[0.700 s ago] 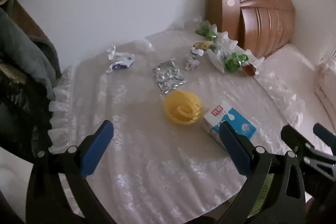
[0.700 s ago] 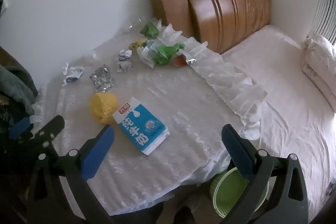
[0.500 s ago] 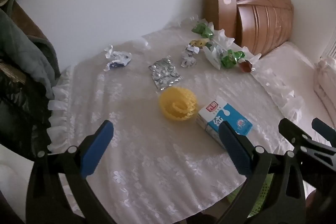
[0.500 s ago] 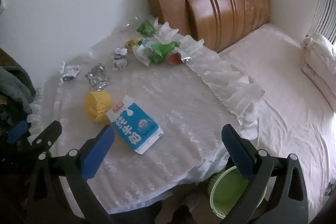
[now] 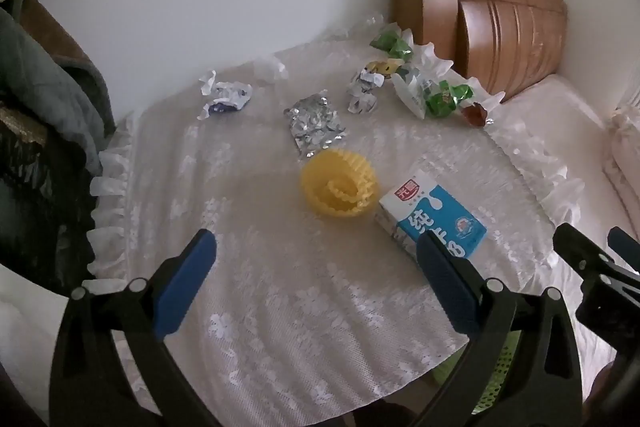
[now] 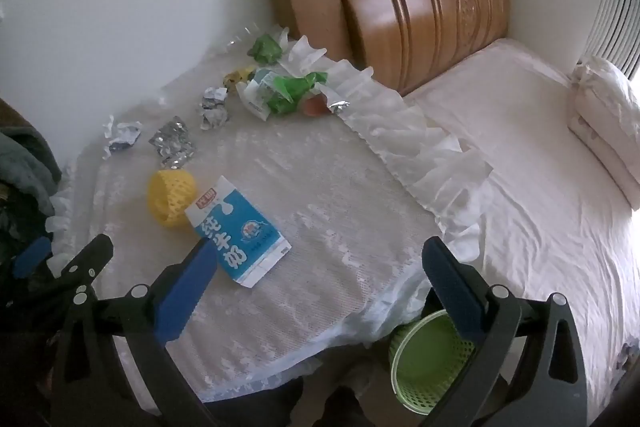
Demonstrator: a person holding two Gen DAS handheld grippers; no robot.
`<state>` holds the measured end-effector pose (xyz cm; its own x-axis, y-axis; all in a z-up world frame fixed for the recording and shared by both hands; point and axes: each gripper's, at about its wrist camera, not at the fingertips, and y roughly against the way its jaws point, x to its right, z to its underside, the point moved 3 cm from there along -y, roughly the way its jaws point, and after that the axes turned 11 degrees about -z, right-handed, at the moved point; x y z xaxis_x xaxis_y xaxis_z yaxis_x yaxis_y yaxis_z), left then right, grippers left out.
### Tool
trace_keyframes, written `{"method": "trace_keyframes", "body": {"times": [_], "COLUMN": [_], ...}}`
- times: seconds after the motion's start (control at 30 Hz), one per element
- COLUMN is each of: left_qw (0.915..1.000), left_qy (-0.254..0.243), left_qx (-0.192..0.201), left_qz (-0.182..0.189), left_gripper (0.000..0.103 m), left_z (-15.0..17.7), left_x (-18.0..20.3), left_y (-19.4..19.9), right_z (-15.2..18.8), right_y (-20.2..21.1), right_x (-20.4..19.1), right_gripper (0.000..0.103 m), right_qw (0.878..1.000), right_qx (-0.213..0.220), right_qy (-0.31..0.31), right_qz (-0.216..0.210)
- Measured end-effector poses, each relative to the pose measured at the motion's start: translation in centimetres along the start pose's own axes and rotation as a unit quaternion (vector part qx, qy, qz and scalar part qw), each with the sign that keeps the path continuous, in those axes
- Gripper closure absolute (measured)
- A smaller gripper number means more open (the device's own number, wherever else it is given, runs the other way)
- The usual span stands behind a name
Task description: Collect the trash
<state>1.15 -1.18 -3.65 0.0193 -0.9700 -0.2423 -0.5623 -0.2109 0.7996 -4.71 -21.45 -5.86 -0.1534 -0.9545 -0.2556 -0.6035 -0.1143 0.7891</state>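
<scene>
Progress: nothing collected yet, as far as I can judge; all trash lies on the tabletop.
Near trash: carton touching yellow net.
Far trash: foil, crumpled wrappers, green packets.
Bin: green, on the floor, near right.
Left claw: wide, empty.
Right claw: wide, empty.

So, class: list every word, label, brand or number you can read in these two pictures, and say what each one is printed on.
"纯牛奶" in large white characters: on the blue face of the milk carton.
Red brand patch at the carton's top corner: too small to read.
Round emblem on the carton: too blurred to read.
Round white sticker on the wooden headboard: nothing legible.
Crumpled wrappers: print too small to read.
</scene>
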Motion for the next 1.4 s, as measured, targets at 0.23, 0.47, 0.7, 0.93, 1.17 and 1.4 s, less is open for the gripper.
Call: {"method": "trace_keyframes", "body": {"times": [0.23, 0.47, 0.7, 0.93, 1.17, 1.4], "left_qw": [1.0000, 0.9999, 0.9997, 0.9997, 0.9997, 0.9996], "left_qy": [0.004, 0.008, 0.013, 0.014, 0.013, 0.013], "left_qx": [-0.004, -0.010, -0.018, -0.019, -0.021, -0.021], "left_qz": [-0.003, -0.006, -0.009, -0.009, -0.007, -0.009], "left_gripper": [0.007, 0.007, 0.007, 0.007, 0.007, 0.007], "left_z": [-0.4, 0.4, 0.7, 0.8, 0.9, 0.9], "left_x": [-0.3, -0.7, -1.0, -1.3, -1.4, -1.4], "left_y": [-0.5, -0.9, -1.3, -1.6, -1.8, -2.0], "right_z": [0.0, -0.3, -0.2, -0.2, -0.1, 0.0], "right_y": [-0.1, -0.3, -0.7, -0.9, -1.0, -1.0], "right_x": [0.0, -0.9, -1.5, -1.6, -1.3, -1.3], "right_gripper": [0.002, 0.002, 0.002, 0.002, 0.002, 0.002], "right_qw": [1.000, 1.000, 1.000, 1.000, 1.000, 1.000], "right_qx": [-0.001, -0.007, -0.012, -0.016, -0.015, -0.016], "right_qy": [0.001, 0.006, 0.010, 0.010, 0.009, 0.009], "right_qz": [-0.002, -0.001, -0.002, -0.001, -0.002, -0.001]}}
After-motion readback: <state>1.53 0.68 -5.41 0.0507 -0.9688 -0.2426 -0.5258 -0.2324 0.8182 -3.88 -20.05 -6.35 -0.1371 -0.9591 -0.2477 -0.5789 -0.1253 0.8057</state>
